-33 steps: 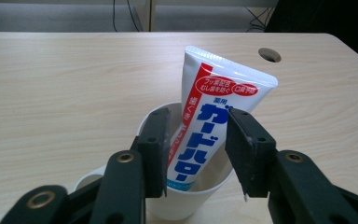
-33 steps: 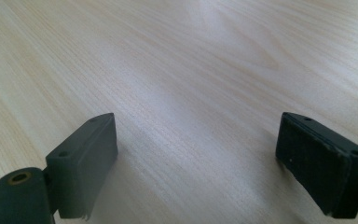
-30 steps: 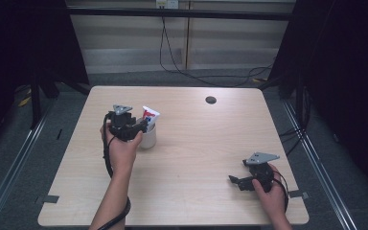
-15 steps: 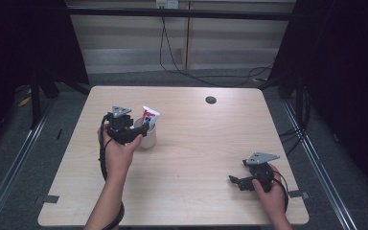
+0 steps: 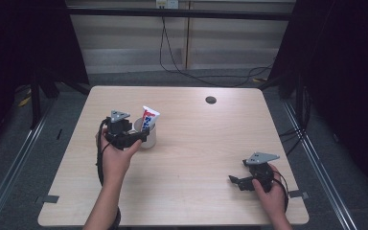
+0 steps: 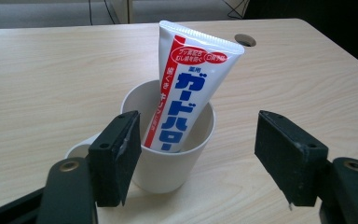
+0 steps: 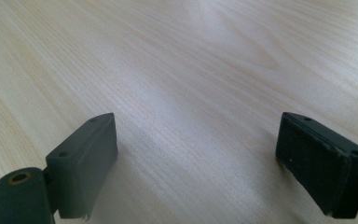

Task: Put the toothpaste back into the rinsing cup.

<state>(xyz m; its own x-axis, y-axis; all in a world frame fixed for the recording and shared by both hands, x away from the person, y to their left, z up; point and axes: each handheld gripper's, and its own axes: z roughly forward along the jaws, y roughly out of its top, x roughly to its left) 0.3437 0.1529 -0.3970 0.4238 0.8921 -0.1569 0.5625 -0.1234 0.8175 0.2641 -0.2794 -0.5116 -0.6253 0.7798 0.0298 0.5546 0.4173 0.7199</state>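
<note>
A white toothpaste tube (image 6: 186, 88) — blue Japanese lettering, red stripe — stands tilted in a white cup (image 6: 168, 158) on the bench (image 5: 211, 143). Left gripper (image 6: 200, 154) fingers spread around the cup; right gripper (image 7: 205, 168) fingers spread too.

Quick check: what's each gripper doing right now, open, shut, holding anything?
Left gripper: open, jaws either side of the cup, holding nothing.
Right gripper: open, empty, over the table.
</note>
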